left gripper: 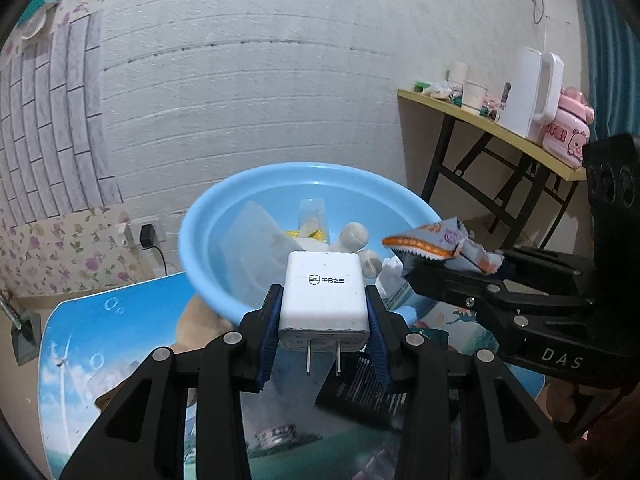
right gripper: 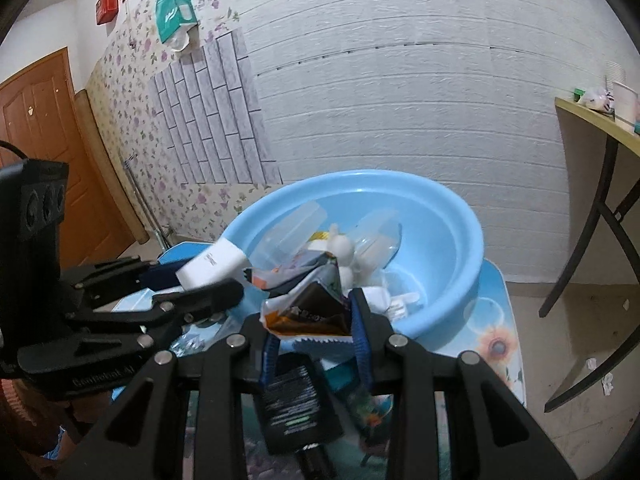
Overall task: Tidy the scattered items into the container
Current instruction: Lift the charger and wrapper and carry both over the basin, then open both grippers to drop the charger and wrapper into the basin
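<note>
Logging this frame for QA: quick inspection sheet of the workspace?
Surface: low table with printed blue scenic top.
Job's things: round light-blue plastic basin already holding items; white plug-in charger block; crumpled orange-edged snack wrapper.
Clutter: black labelled flat box on the table.
Grippers: left gripper clamps the charger; right gripper clamps the wrapper.
Cables: black adapter cord at wall socket.
Surroundings: white brick-pattern wall, yellow-topped side table.

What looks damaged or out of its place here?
The crumpled orange and dark snack wrapper in the right tool is torn open and creased. A black flat box lies on the blue printed table, outside the light blue plastic basin. The white plug charger looks intact.
</note>
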The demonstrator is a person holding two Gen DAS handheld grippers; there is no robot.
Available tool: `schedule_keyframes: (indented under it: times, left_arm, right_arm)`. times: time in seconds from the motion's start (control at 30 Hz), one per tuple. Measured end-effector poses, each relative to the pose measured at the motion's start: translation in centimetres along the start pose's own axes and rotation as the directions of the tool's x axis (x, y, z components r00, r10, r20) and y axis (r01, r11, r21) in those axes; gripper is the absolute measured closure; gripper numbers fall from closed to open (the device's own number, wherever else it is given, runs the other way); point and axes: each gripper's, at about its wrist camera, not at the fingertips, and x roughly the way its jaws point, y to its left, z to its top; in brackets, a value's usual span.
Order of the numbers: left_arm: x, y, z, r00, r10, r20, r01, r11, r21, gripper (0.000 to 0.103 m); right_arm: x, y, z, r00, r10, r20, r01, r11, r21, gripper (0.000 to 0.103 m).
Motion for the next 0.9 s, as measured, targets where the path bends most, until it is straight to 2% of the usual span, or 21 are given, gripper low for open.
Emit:
schedule_keyframes:
  times: [0.17,0.37,0.53,0.73,0.9]
  left_arm:
    - [1.5,-0.6,0.3,1.000,0.004,-0.014,-0.004,1.000,0.030,0.065]
    - [2.6,-0.5,0.7,0.999,0.000,-0.042,0.001,1.000,0.029,0.065]
    - [2.4,-0.3,0.6,0.999,0.002,-0.042,-0.001,1.000,0.016,0.065]
    - [1.4,-0.1,0.5,1.000,0.022,-0.022,-0.022,1.000,0.009,0.061]
    - [0.0,-0.2,-0.3,0.999,0.029,-0.017,-0.029,0.999,0.016,0.060]
  right_arm:
    - [1.2,-0.9,0.3,1.000,-0.011,-0.009,0.011,1.000,0.004,0.072]
    - [2.8,-1.3,0.3,0.999,-0.014,-0.048,0.015,1.000,0.011,0.070]
    - [2.8,-1.1,0.3,0.999,-0.018,-0.048,0.018,1.000,-0.004,0.069]
    - [1.9,-0.6,0.0,0.999,-0.021,-0.043,0.021,1.000,0.004,0.053]
    - [0.9,0.0,-0.6,0.999,-0.032,-0.043,0.031,0.999,-0.017,0.053]
